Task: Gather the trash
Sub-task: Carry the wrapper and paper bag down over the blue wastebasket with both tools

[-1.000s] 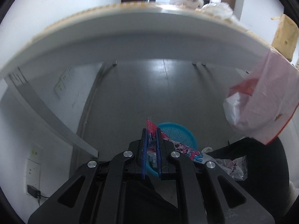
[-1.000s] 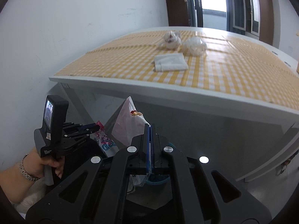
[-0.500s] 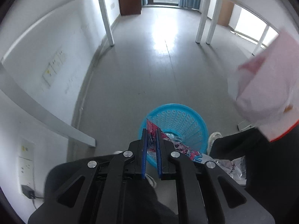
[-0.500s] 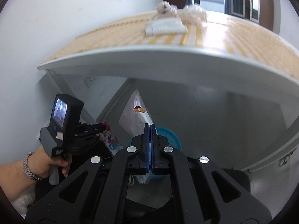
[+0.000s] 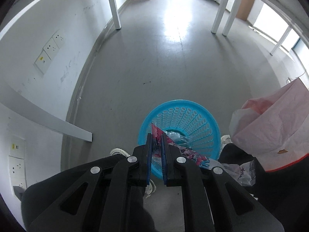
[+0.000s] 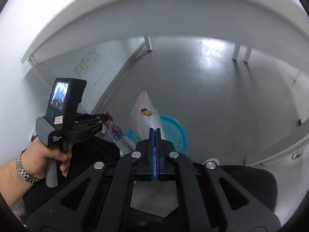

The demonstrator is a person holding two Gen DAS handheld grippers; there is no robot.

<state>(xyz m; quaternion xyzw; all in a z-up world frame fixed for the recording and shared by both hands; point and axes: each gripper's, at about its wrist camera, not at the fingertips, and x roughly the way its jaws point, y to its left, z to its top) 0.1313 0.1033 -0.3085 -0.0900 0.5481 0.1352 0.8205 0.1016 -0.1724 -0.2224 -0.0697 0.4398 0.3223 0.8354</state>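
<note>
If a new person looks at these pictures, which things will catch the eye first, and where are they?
The bright blue basket on the grey floor stands out first. Right above it, the left gripper pinches a pink printed wrapper. To the side, the right gripper holds a pale pink plastic bag hanging over the basket's rim.

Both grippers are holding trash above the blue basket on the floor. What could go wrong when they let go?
The pink wrapper in the left gripper sticks out past the blue basket's rim, so it might catch there or slide onto the floor. The white bag in the right gripper is big and light beside the small basket; it may drift and land outside. Both dropping together could bump each other away.
</note>
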